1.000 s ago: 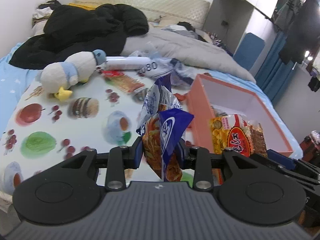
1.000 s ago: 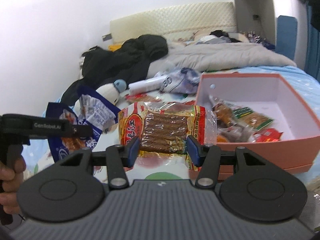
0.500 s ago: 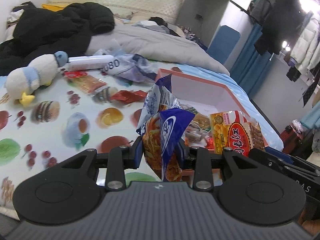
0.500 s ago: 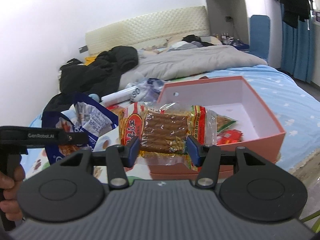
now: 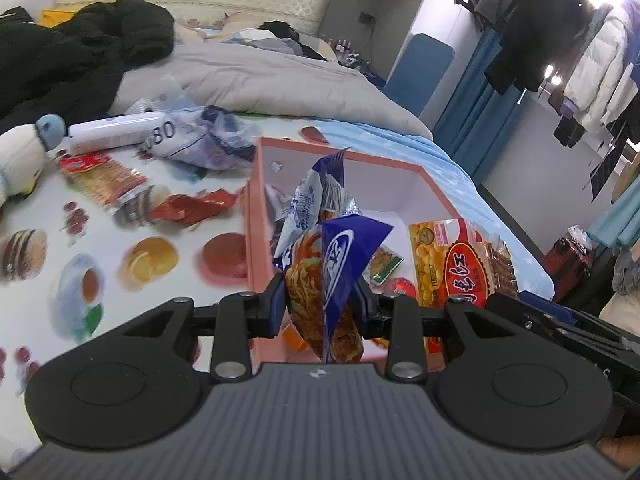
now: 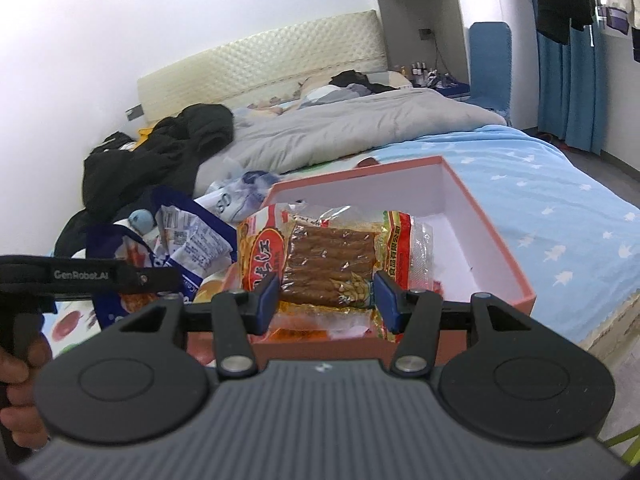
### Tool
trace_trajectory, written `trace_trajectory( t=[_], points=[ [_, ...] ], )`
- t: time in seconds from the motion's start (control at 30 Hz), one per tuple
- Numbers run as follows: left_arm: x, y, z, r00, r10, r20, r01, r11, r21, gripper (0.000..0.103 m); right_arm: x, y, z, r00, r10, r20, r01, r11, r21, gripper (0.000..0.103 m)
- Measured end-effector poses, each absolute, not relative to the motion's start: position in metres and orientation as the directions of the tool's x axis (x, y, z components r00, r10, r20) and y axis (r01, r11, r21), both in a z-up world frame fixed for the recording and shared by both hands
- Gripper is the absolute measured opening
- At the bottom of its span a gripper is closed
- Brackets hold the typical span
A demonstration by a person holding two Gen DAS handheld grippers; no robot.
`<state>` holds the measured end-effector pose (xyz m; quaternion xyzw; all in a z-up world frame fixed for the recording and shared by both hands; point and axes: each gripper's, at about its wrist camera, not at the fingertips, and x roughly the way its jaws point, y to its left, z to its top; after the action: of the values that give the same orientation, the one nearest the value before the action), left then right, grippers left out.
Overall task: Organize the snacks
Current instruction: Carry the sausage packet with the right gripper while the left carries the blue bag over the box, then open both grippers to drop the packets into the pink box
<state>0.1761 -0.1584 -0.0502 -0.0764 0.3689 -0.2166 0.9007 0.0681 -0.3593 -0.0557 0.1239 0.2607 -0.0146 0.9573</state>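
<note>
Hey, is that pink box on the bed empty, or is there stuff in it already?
Not empty. The pink box is open-topped, and small snack packets lie on its white floor.

The plush toy [image 5: 18,160] is cut off at the left edge; loose wrappers [image 5: 188,210] beside it are blurred.

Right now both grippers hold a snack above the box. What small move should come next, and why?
Probably lower the left gripper a little and open it: its blue noodle packet already hangs over the pink box, where other snacks lie.
</note>
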Motion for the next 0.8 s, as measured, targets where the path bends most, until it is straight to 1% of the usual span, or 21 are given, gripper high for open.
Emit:
trace_trajectory(
  t=[0.27, 0.6, 0.8],
  points=[
    [0.223, -0.199, -0.063, 0.606, -0.445, -0.659, 0.356, 0.893, -0.276, 0.039, 0.101, -0.393, -0.066, 0.855, 0.022, -0.518, 0.12, 0.964, 0.239, 0.054],
    [0.279, -0.229, -0.091, 0.561, -0.429, -0.708, 0.369, 0.895, -0.25, 0.039, 0.146, -0.416, -0.094, 0.821, 0.028, -0.57, 0.142, 0.957, 0.252, 0.055],
    [0.298, -0.238, -0.107, 0.54, -0.419, -0.73, 0.372, 0.897, -0.239, 0.039, 0.165, -0.426, -0.111, 0.797, 0.037, -0.603, 0.152, 0.954, 0.26, 0.056]
  ],
)
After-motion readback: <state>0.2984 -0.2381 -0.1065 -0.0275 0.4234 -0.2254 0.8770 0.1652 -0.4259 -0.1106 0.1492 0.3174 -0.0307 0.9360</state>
